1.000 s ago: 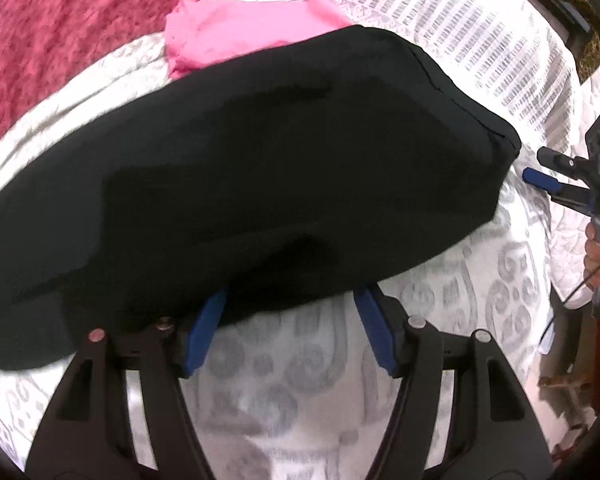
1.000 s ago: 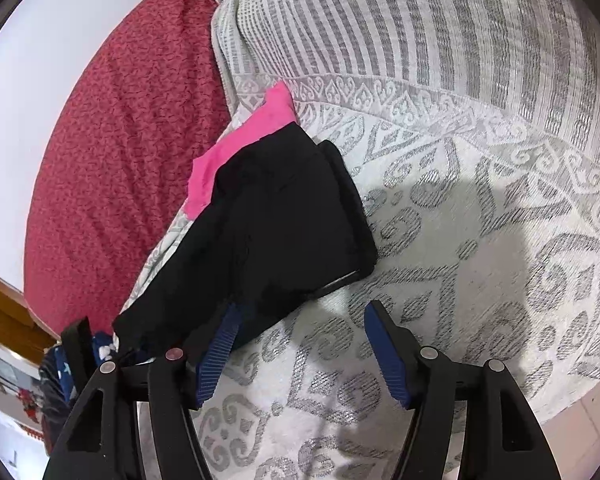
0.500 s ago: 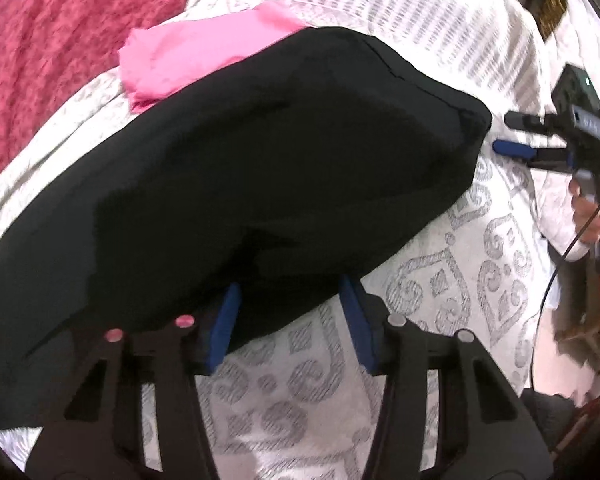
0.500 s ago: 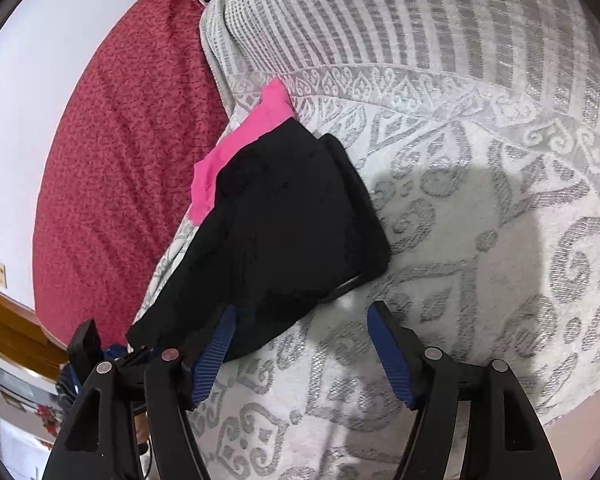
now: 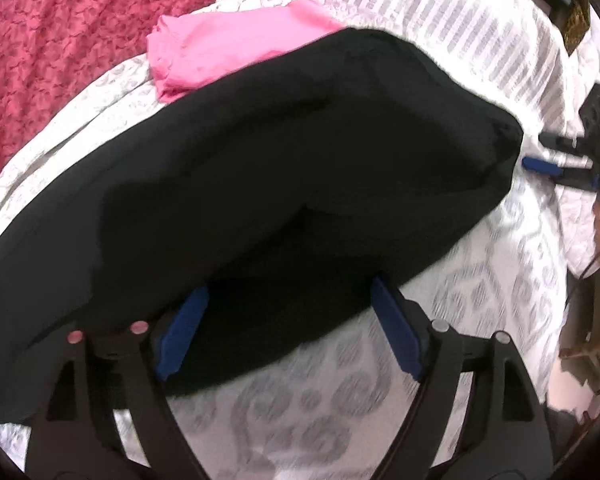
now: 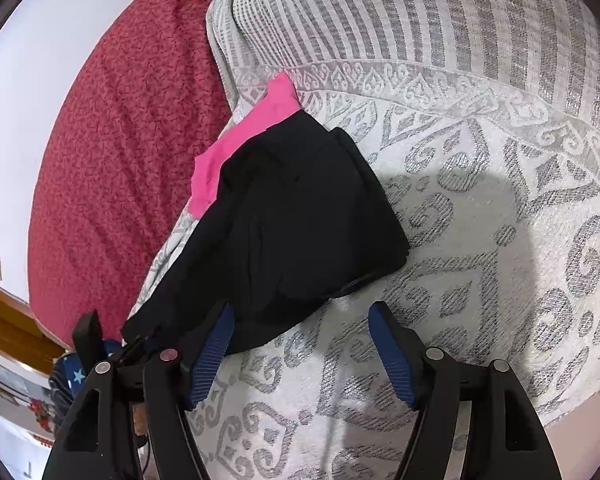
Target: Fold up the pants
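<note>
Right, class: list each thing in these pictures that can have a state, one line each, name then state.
black pants: folded, lying on the bedspread.
pink garment: folded, partly under the pants.
left gripper: jaws opening, pants edge between them.
right gripper: open, holding nothing.

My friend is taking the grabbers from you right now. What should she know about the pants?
Left gripper: jaws opening, the near edge of the black pants lies between them, not pinched.
Right gripper: open, holding nothing, at the pants' near corner above the patterned bedspread.
Pants: a folded bundle on the bedspread, partly lying over a pink garment.
Done: the pants look folded over at least once.
Left: likely one more fold or some tidying of the edges; I cannot tell how many layers there are.
</note>
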